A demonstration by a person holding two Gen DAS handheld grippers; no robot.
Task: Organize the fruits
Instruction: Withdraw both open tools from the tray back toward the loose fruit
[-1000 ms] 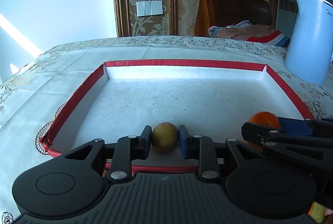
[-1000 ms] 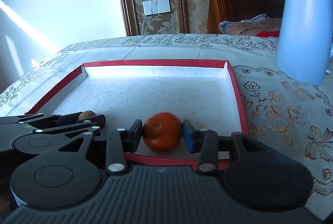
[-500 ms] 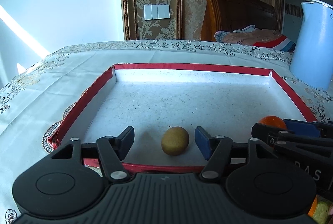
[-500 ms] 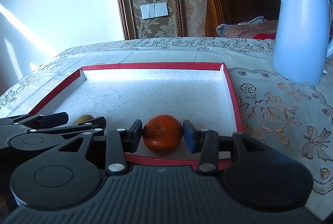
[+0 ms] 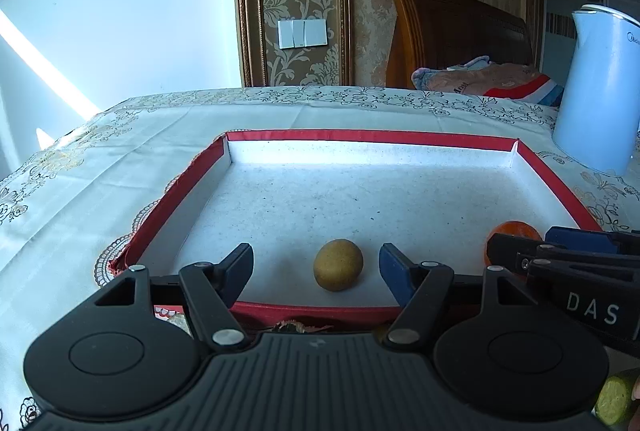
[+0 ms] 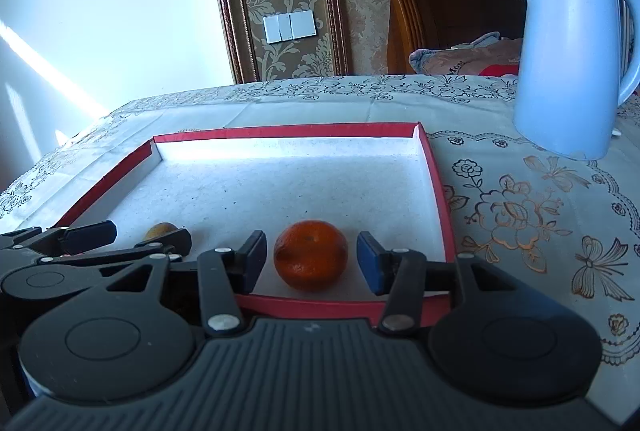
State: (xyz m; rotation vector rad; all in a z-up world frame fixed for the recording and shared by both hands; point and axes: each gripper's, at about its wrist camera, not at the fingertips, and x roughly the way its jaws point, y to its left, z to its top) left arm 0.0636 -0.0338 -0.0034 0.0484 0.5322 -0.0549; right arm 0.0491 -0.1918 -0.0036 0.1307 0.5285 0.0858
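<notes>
Resting inside the red-rimmed tray [image 5: 372, 135] near its front wall are your two fruits. Your left gripper [image 5: 316, 269] is opening, pads clear of the brown fruit [image 5: 338, 264] between them; your right gripper [image 6: 311, 258] is opening around the orange [image 6: 310, 254], untouched.

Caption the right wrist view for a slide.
Right gripper opening around an orange resting in the red-rimmed tray.

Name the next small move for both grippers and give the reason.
Probably draw both grippers straight back out of the red-rimmed tray. The brown fruit lies on the tray floor between the left gripper's opening jaws, untouched; the orange sits likewise inside the right gripper, whose jaws are opening with gaps on both sides. Both look placed.
</notes>
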